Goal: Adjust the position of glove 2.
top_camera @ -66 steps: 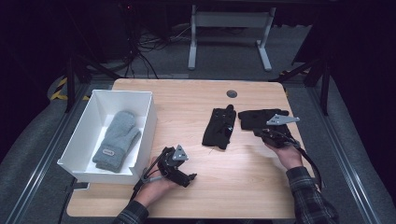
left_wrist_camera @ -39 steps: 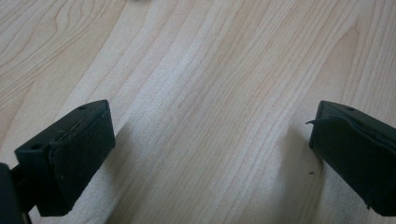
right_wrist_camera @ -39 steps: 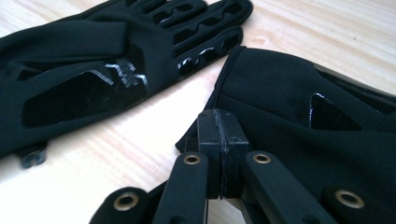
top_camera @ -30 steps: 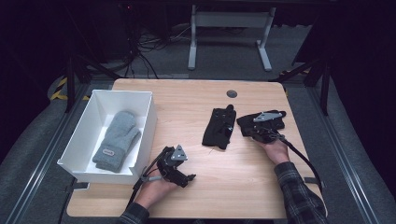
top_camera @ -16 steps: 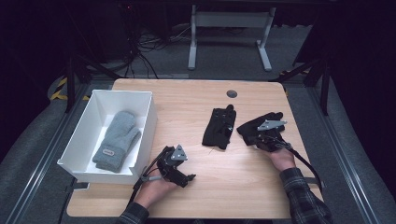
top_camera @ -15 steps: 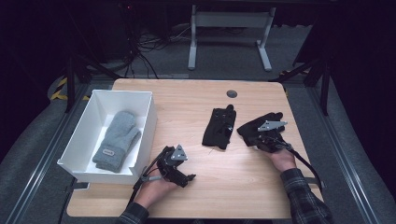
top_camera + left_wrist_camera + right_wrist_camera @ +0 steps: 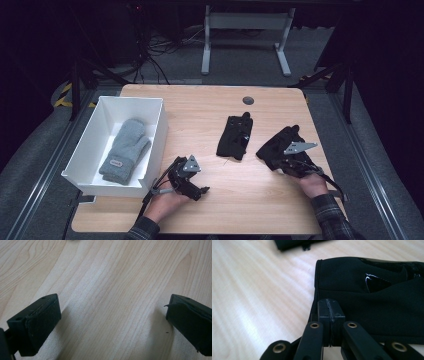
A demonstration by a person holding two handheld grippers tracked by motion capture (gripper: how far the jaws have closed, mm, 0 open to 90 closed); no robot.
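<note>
On the left, my left tool (image 7: pixel 192 186) rested wide open on the wooden surface (image 7: pixel 200 115), holding nothing. On the right, my right tool (image 7: pixel 331 312) was squeezed shut on the edge of a soft black glove (image 7: pixel 372 305) with a shiny patch, lying near the right edge.

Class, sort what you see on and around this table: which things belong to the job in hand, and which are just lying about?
In the job:
- right gripper, shut on the black glove
- second black glove
- white box holding the grey mitten

Lying about:
- left gripper, open over bare table
- cables on the floor beyond
</note>
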